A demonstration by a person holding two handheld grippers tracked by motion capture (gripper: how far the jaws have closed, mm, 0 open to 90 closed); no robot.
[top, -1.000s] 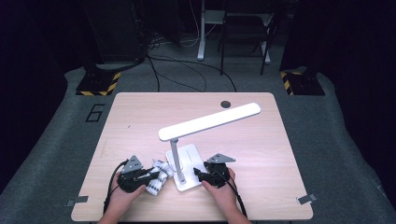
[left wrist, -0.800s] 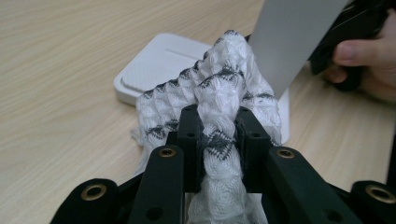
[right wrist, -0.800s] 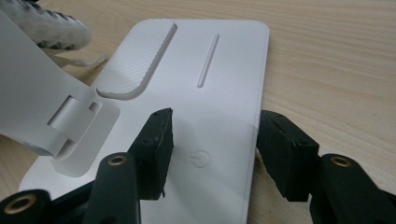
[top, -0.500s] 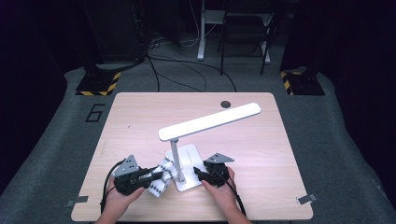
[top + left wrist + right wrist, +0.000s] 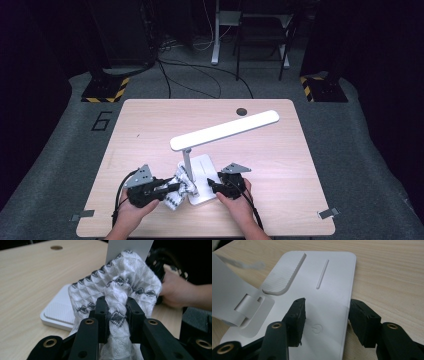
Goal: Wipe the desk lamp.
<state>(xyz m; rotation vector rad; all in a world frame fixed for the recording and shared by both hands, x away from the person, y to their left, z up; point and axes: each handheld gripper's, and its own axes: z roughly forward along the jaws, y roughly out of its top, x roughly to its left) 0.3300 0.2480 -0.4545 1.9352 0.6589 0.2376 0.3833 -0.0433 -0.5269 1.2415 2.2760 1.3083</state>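
Observation:
A white desk lamp stands on the table, its flat base [image 5: 202,167] near the front and its long head [image 5: 225,130] slanting up to the right. My left gripper [image 5: 175,187] [image 5: 117,307] is shut on a white cloth with a grey zigzag pattern [image 5: 180,184] [image 5: 120,277]. It holds the cloth up against the lamp's post. My right gripper [image 5: 211,186] [image 5: 325,312] is open over the front corner of the base [image 5: 329,275]. Its jaws have just been closing a little, one over the base, the other beside its edge. A power symbol [image 5: 316,328] lies between them.
The wooden table [image 5: 150,130] has a round cable hole [image 5: 242,111] at the back. The other hand [image 5: 175,290] shows behind the cloth in the left gripper view. The lamp's hinged post [image 5: 227,290] rises at the left of the right gripper view.
My left gripper has risen and moved right with the cloth, bringing it up against the lamp's post. The right hand has stayed over the base.

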